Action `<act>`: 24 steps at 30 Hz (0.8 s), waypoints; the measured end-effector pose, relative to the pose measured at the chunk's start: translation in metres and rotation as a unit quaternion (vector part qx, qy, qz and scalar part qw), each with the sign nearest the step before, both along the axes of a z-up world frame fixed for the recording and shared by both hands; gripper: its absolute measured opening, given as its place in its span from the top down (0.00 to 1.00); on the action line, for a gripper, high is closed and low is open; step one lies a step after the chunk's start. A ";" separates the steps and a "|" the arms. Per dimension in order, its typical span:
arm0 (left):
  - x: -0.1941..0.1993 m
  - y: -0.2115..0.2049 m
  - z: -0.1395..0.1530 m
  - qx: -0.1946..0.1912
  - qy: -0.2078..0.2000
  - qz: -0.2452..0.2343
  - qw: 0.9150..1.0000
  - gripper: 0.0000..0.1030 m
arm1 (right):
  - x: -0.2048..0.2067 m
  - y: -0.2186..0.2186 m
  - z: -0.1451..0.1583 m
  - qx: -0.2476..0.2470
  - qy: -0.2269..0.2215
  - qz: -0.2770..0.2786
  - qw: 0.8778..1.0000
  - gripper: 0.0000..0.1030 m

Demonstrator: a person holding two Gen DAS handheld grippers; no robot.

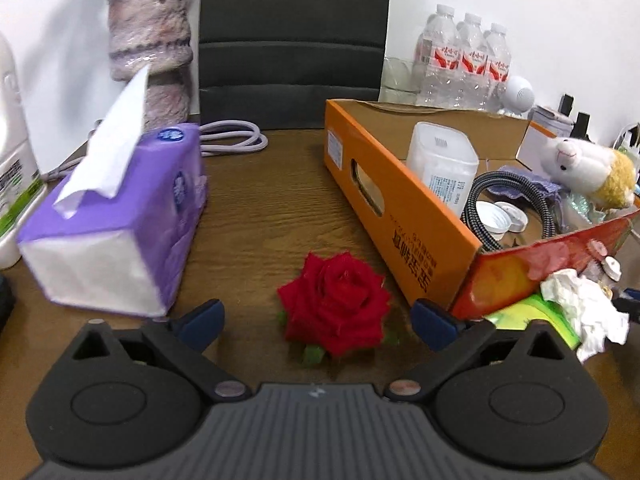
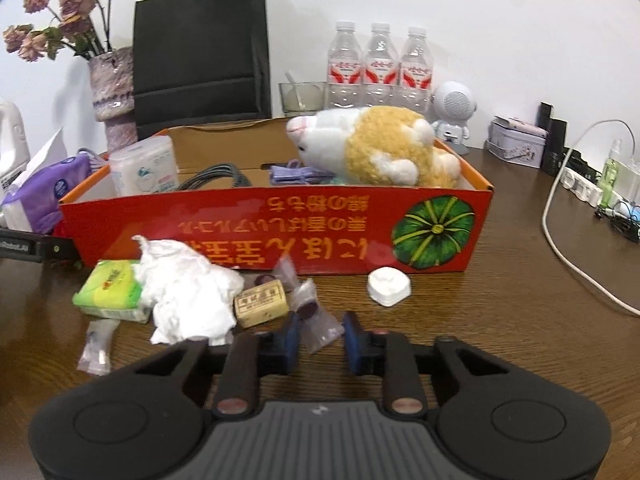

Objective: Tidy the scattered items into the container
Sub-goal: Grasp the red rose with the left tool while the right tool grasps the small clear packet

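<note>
Now — left gripper (image 1: 316,322) wide around rose (image 1: 335,303)

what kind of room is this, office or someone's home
Hard to say; probably an office or study desk: a wooden table against a white wall, a power strip with cables, and three water bottles.

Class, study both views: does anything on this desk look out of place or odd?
Yes. A crumpled tissue, a green packet and small plastic bags lie strewn on the table in front of the orange box. A loose red rose lies stemless on the wood between the open left gripper fingers.
</note>
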State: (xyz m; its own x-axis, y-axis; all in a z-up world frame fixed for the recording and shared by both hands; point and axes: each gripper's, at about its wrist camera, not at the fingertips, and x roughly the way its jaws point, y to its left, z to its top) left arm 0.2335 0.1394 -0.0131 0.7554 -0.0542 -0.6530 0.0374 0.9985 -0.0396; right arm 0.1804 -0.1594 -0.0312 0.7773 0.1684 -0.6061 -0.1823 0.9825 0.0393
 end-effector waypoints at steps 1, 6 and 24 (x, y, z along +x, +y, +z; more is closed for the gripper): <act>0.000 0.000 0.000 0.002 -0.004 0.003 1.000 0.39 | 0.001 -0.002 0.000 0.003 0.000 -0.001 1.000 0.87; -0.018 0.002 0.004 -0.009 -0.014 0.007 1.000 0.60 | 0.001 -0.004 0.002 0.011 -0.005 0.005 1.000 0.92; -0.121 -0.036 0.035 -0.073 -0.058 0.004 0.996 0.58 | -0.001 -0.013 0.013 0.028 -0.013 0.025 0.999 0.48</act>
State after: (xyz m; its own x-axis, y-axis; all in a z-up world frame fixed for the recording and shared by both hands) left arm 0.1128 0.1032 0.0223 0.8259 -0.1352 -0.5473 0.0415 0.9828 -0.1801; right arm 0.1794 -0.1725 -0.0182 0.7822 0.2408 -0.5746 -0.2326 0.9685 0.0892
